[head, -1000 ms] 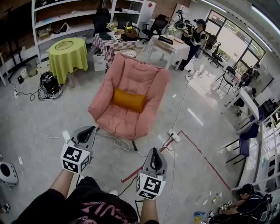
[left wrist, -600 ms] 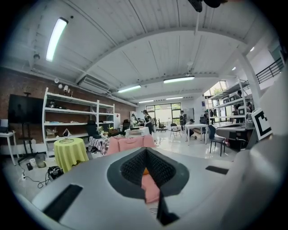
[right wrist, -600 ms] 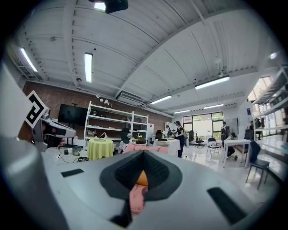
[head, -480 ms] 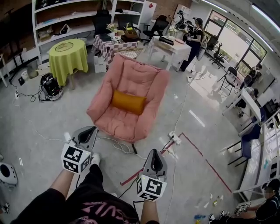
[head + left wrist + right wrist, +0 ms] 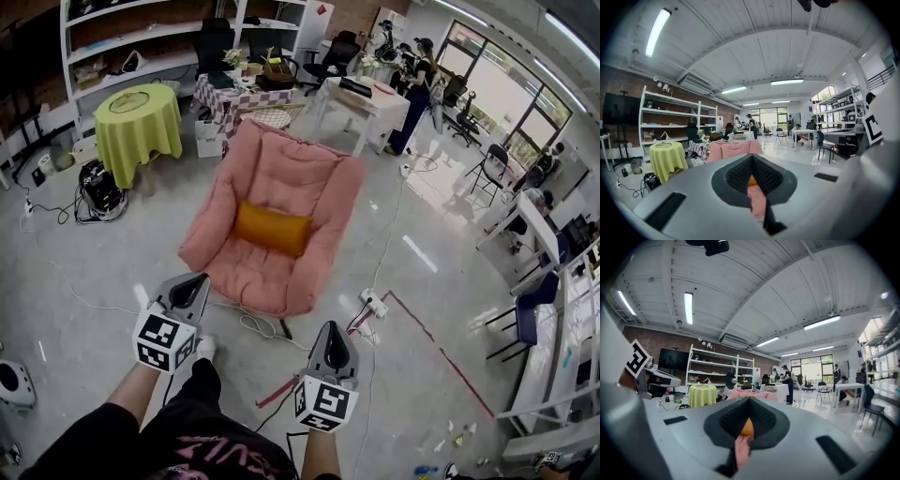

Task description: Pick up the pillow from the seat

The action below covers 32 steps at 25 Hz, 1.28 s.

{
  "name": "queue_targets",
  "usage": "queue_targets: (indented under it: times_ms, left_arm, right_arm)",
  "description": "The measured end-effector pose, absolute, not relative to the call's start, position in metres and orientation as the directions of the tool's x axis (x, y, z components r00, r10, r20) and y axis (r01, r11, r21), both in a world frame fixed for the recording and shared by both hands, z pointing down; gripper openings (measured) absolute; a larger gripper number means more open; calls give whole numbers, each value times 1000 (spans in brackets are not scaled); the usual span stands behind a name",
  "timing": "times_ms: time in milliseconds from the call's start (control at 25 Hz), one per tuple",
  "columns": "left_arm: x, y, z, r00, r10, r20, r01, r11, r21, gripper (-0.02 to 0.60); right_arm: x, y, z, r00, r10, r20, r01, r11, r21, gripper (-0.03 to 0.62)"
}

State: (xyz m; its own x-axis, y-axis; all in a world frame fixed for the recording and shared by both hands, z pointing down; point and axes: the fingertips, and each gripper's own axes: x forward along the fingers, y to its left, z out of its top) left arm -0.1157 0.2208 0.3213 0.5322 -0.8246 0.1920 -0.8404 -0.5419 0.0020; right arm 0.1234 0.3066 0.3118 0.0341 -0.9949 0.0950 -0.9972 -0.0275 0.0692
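Observation:
An orange pillow (image 5: 272,229) lies across the seat of a pink cushioned armchair (image 5: 291,169) in the middle of the floor. Both grippers are held out short of the chair and well apart from the pillow. My left gripper (image 5: 198,279) is near the chair's front left corner, shut and holding nothing. My right gripper (image 5: 331,326) is further back and to the right, over the bare floor, also shut and holding nothing. In the left gripper view the pillow (image 5: 751,180) shows small through the jaw notch. The right gripper view shows the pillow (image 5: 747,427) the same way.
A white cable (image 5: 253,323) and a power strip (image 5: 373,300) lie on the floor by the chair's front. Red tape (image 5: 441,352) runs to the right. Behind the chair stand a yellow-green round table (image 5: 139,117), a checkered table (image 5: 234,92), a white table (image 5: 361,98) and a person (image 5: 412,84).
The person has stepped towards the chair, which now sits nearer and lower in the head view. Both grippers came forward with the step and stayed shut.

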Motion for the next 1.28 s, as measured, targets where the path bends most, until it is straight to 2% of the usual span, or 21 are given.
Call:
queue_targets:
  times_ms: [400,960,1280]
  left_arm:
    - [-125,131,345,523,-821,228,-850,-524,59,8]
    - [-128,23,367,575,-776,260,-813,-577,75,8]
    - [-148,-40,379,591,-754,288,-803,-584,118,8]
  right_arm:
    - [115,217,331,24,-989,146,-999,-17,51,18]
    - [109,104,349,50,-980,195,-998,-43,40,18]
    - [96,43,354,106,-970,218,-994,-105,18,18]
